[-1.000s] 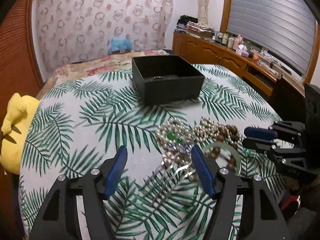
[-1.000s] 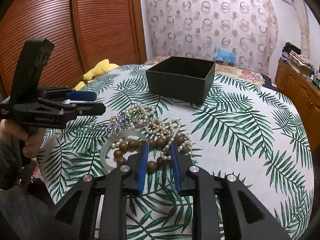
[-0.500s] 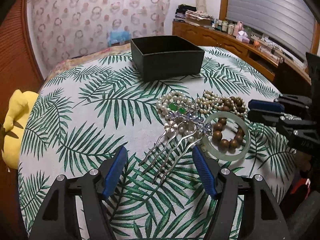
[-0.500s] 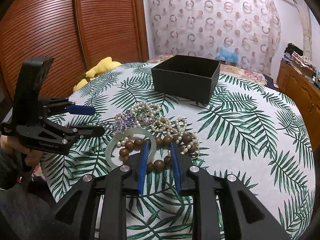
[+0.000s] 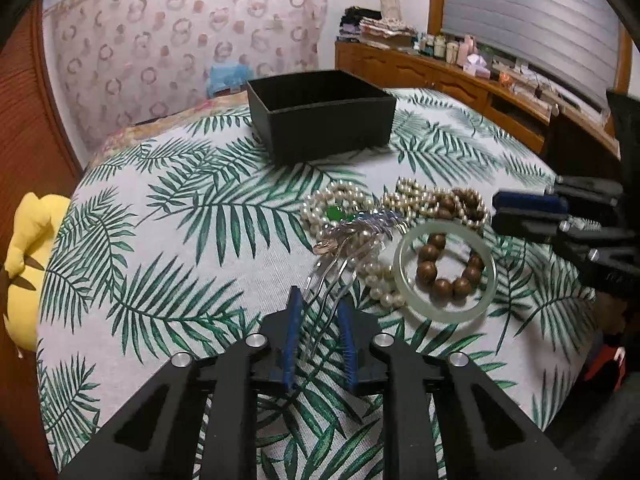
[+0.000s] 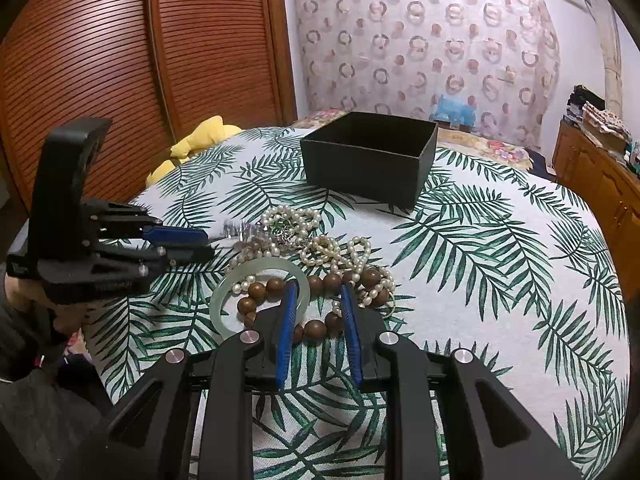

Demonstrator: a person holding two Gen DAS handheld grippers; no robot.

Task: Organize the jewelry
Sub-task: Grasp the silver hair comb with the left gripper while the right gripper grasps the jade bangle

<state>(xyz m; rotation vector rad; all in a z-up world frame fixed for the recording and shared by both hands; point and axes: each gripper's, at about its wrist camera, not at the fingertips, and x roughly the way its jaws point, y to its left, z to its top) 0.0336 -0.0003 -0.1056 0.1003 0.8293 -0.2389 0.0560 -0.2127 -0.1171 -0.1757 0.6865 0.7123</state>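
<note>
Closing its jaws, the left gripper [image 5: 320, 312] has the silver prongs of a hair comb [image 5: 352, 236] between its blue pads, the comb's ornate head tilted up over a pearl necklace [image 5: 336, 204]. Beside it a pale jade bangle [image 5: 444, 268] rings wooden beads [image 5: 440, 276] on the palm-leaf tablecloth [image 5: 180, 240]; an open black box [image 5: 320, 116] stands beyond, near a wooden sideboard [image 5: 440, 76] under a shuttered window. From the right wrist, the right gripper [image 6: 318, 308] hovers narrowly parted over the bead bracelet, clamping nothing; louvred wooden doors [image 6: 120, 60] and a ring-patterned curtain [image 6: 420, 48] back the table, a yellow plush [image 6: 200, 140] at its edge
</note>
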